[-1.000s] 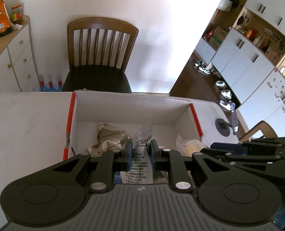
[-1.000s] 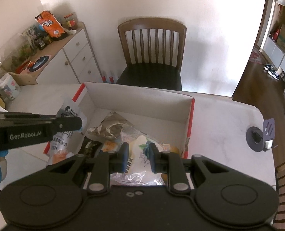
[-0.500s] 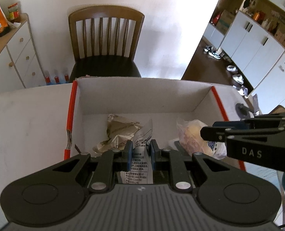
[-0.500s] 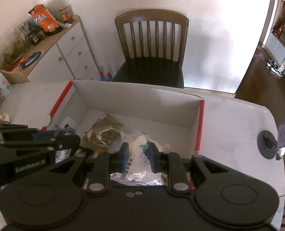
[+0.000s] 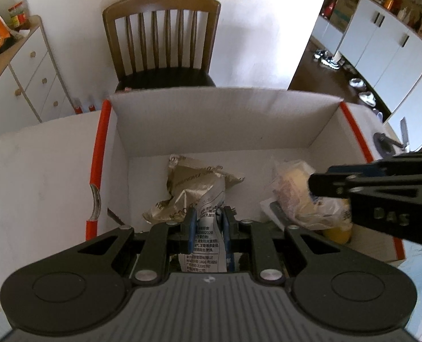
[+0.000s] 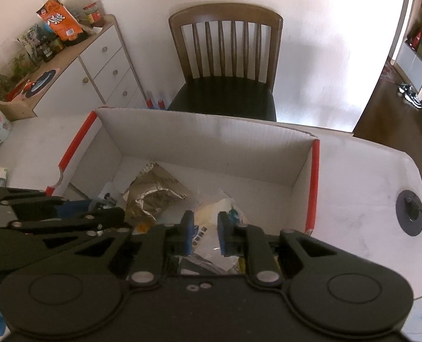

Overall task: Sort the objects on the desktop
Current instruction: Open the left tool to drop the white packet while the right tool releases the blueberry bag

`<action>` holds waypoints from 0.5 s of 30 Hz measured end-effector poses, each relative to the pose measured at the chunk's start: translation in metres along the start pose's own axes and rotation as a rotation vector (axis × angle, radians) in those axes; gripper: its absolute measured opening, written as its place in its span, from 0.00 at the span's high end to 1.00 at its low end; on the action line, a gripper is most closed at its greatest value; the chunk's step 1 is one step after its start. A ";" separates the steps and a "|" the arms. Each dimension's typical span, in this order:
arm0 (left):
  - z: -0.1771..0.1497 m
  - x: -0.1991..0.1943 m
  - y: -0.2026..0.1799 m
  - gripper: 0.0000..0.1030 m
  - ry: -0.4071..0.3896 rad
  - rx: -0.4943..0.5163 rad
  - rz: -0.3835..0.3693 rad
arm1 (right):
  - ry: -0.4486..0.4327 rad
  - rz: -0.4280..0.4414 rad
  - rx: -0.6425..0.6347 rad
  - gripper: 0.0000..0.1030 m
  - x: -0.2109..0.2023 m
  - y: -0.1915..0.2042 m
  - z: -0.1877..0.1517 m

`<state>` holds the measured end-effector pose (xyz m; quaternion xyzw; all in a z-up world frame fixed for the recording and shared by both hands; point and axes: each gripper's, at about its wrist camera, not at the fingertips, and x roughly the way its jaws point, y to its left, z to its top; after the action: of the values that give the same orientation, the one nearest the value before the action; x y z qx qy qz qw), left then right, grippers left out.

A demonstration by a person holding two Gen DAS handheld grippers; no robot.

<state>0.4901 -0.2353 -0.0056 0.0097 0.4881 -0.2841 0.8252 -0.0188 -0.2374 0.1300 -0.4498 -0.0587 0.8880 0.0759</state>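
Inside box (image 5: 225,119) walls | left gripper (image 5: 208,222) pinching packet (image 5: 208,245)

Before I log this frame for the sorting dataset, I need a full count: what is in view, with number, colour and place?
Cardboard box: 1, white with red edges, on the table.
Table: 1, white, under the box.
Crumpled foil bag: 1, silver-gold, in the box, left of middle.
Printed packet: 1, white with black text, between the left gripper's fingers.
Clear plastic bag: 1, yellowish contents, in the box, right side.
Chair: 1, brown wood, dark seat, behind the table.
Sideboard: 1, white, left wall.
Orange snack bag: 1, on the sideboard.
Left gripper: black, shut on the packet.
Right gripper: black, over the clear bag.
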 end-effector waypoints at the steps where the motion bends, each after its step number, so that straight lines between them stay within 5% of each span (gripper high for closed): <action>1: -0.001 0.003 0.000 0.84 0.006 0.001 -0.001 | -0.003 -0.002 0.000 0.78 0.000 0.000 0.000; 15: -0.004 0.014 0.009 0.78 0.077 -0.040 -0.055 | -0.030 0.059 0.015 0.42 -0.023 -0.012 -0.009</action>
<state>0.4960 -0.2332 -0.0219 -0.0090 0.5251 -0.2962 0.7978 0.0023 -0.2294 0.1449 -0.4374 -0.0399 0.8968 0.0524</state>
